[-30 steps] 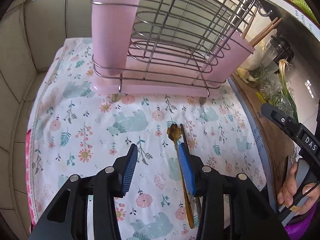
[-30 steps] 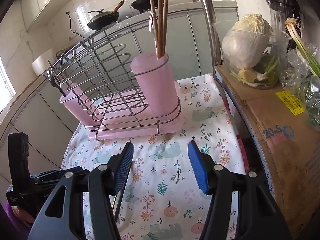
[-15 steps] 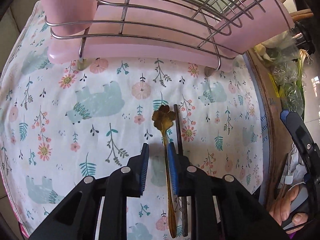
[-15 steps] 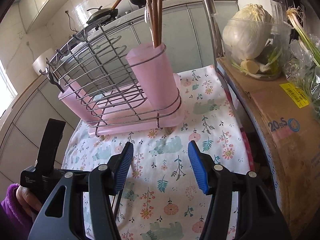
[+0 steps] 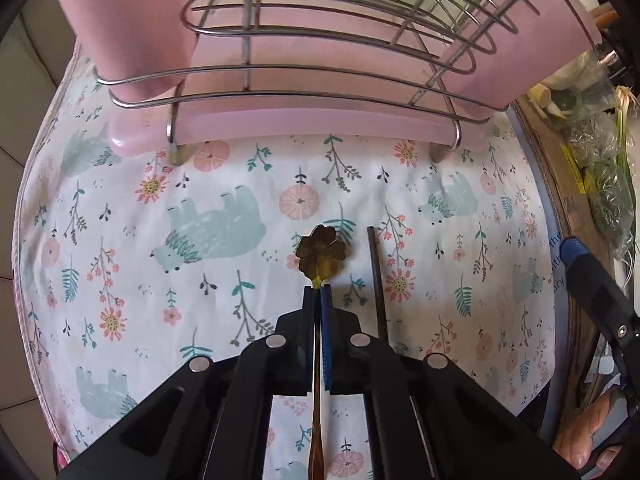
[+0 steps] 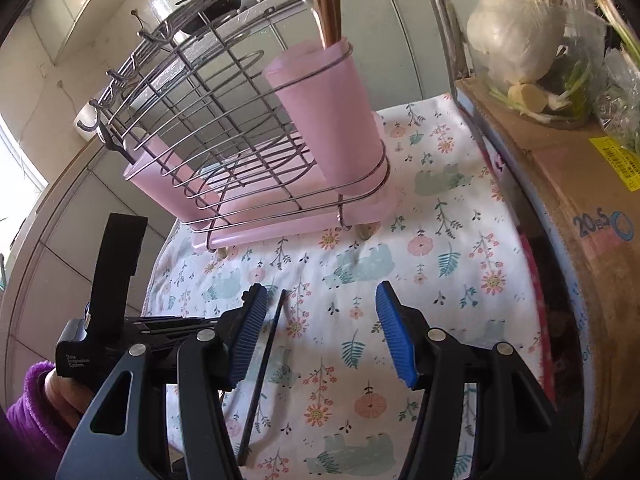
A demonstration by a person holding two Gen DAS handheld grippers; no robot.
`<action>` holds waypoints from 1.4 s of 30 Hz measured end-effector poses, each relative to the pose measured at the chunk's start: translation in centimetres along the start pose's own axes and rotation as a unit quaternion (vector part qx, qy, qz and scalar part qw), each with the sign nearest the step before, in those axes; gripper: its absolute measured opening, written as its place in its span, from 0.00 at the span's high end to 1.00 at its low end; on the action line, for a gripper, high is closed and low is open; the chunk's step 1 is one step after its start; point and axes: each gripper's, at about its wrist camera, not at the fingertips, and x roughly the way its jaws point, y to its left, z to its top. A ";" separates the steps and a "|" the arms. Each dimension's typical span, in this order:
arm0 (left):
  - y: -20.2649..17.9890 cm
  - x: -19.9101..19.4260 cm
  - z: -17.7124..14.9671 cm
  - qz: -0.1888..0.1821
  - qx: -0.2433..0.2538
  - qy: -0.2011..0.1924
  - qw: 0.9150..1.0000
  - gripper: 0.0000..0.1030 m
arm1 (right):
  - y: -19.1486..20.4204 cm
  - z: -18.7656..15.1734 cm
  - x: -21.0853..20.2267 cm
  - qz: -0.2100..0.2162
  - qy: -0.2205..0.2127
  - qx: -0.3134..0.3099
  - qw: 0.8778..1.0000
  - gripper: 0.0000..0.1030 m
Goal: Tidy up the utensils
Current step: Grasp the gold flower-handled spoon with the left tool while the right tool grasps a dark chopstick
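- Left wrist view: left gripper (image 5: 318, 294), pointing steeply down at the cloth; its jaws have just been closing and now pinch the neck of the gold spoon between the blue pads.
- Gold spoon (image 5: 321, 251): flower-shaped bowl just ahead of the fingertips, lying on the cloth; its handle runs back between the fingers toward the lower edge of the picture.
- Dark chopstick (image 5: 376, 280): single, lying on the cloth just to the right of the spoon, roughly parallel to it, apart from the pinching fingers.
- Floral cloth (image 5: 160, 248): white, printed with flowers and pale green animals; covers the work surface.
- Pink rack (image 5: 320, 120): pink tray with wire frame, standing on the cloth beyond the spoon.
- Right wrist view: right gripper (image 6: 320, 330), jaws spread apart, nothing between the pads; it hovers over the cloth, the chopstick just beside its left finger.
- Pink cup (image 6: 332, 120): mounted at the near end of the rack, holding several upright wooden chopsticks (image 6: 326, 0).
- Cardboard box (image 6: 560, 200): right of the cloth, with a cabbage (image 6: 520, 20) and other greens on top.
- Purple sleeve (image 6: 28, 408): lower left, at the hand holding the left gripper.
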 end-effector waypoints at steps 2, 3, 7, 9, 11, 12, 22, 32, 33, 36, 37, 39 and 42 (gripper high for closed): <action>1.2 -0.7 -0.2 -0.006 -0.010 -0.006 1.000 0.98 | 0.2 0.0 1.1 0.021 0.025 0.013 0.999 0.44; 1.6 -1.0 -0.3 -0.008 -0.013 -0.008 1.000 0.98 | 0.2 0.0 1.8 0.033 0.040 0.022 0.998 0.44; 3.6 -1.8 -0.7 -0.006 -0.023 -0.014 1.000 0.98 | 0.8 -0.1 5.1 0.059 0.103 0.048 0.992 0.45; 4.7 -2.0 -0.8 -0.007 -0.029 -0.013 0.999 0.98 | 1.3 -0.2 6.5 0.059 0.127 0.050 0.989 0.46; 5.5 -2.0 -0.8 -0.008 -0.032 -0.009 0.999 0.98 | 1.9 -0.3 7.7 0.050 0.146 0.046 0.987 0.51; 5.9 -2.0 -1.0 -0.009 -0.033 -0.007 0.999 0.98 | 2.3 -0.4 8.3 0.043 0.155 0.043 0.986 0.53; 7.3 -1.2 -1.2 -0.019 -0.024 0.007 1.000 0.97 | 5.5 -0.8 11.6 -0.004 0.189 -0.002 0.982 0.66; 6.3 -0.2 0.1 -0.014 -0.011 0.035 0.999 0.97 | 7.8 -1.0 13.8 -0.052 0.191 -0.041 0.979 0.69; 6.2 -0.2 0.2 -0.013 -0.010 0.039 0.999 0.97 | 8.0 -1.1 13.9 -0.060 0.188 -0.047 0.979 0.74; 5.8 -0.1 0.5 -0.004 -0.003 0.047 0.999 0.97 | 8.1 -1.4 14.2 -0.071 0.179 -0.051 0.980 0.88; 5.7 -0.1 0.6 0.001 0.001 0.048 0.999 0.97 | 8.0 -1.5 14.4 -0.070 0.175 -0.048 0.981 0.91; 5.2 0.1 0.8 0.009 0.005 0.049 0.999 0.97 | 7.5 -1.5 14.2 -0.059 0.170 -0.039 0.983 0.94; 4.6 0.2 1.0 0.019 0.008 0.050 0.999 0.97 | 7.0 -1.7 14.1 -0.047 0.161 -0.027 0.985 0.95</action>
